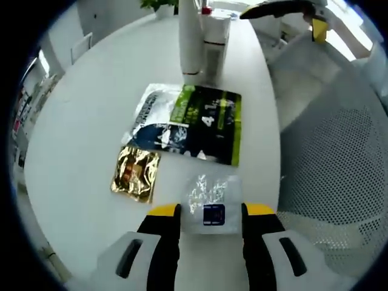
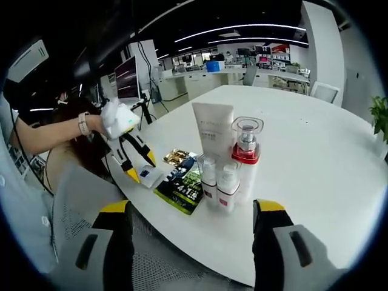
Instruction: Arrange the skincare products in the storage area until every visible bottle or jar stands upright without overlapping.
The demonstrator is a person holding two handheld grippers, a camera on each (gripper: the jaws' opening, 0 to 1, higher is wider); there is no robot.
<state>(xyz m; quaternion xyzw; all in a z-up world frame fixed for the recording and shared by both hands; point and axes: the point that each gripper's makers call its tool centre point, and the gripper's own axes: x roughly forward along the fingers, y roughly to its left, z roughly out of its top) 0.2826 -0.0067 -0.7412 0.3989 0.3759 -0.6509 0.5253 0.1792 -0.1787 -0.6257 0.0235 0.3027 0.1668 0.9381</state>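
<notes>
Left gripper view: left gripper [image 1: 210,210] jaws apart around clear sachet [image 1: 210,203] at table [image 1: 79,133] edge | right gripper [image 2: 194,209] jaws apart, nothing held.

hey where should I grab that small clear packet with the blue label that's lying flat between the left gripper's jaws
Probably by its near edge. The small clear sachet lies flat on the white table, so there's no height to pinch. Come in low from the near side, where the left gripper already straddles it, jaws open, and close across its width near the blue label.
</notes>
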